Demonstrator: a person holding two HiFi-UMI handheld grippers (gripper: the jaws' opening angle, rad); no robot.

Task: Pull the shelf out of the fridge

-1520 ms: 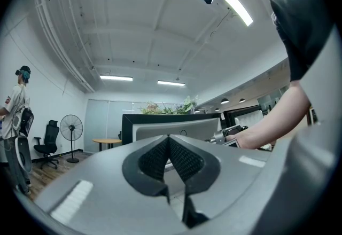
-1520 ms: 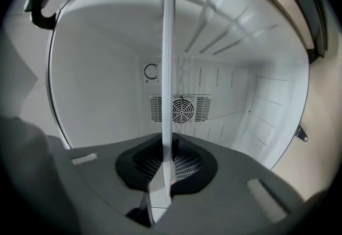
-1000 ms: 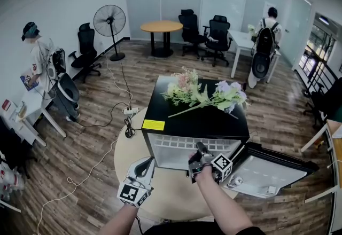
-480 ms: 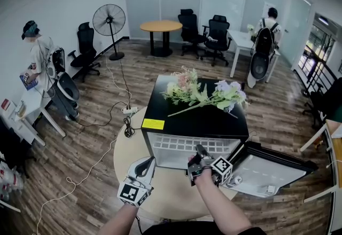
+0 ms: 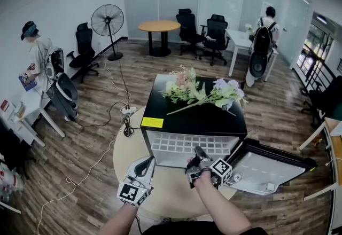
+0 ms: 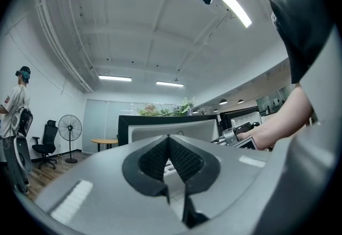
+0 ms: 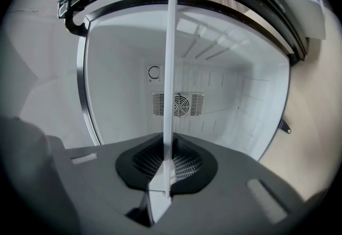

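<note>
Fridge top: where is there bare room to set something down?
The front strip of the fridge top, between the sticker and the right edge, is bare. The flowers crowd the back half. Below, the shelf juts over the table.

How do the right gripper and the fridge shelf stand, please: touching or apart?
Touching. The right gripper view shows the right gripper shut on the shelf, pads pressing both sides of its thin white edge.
</note>
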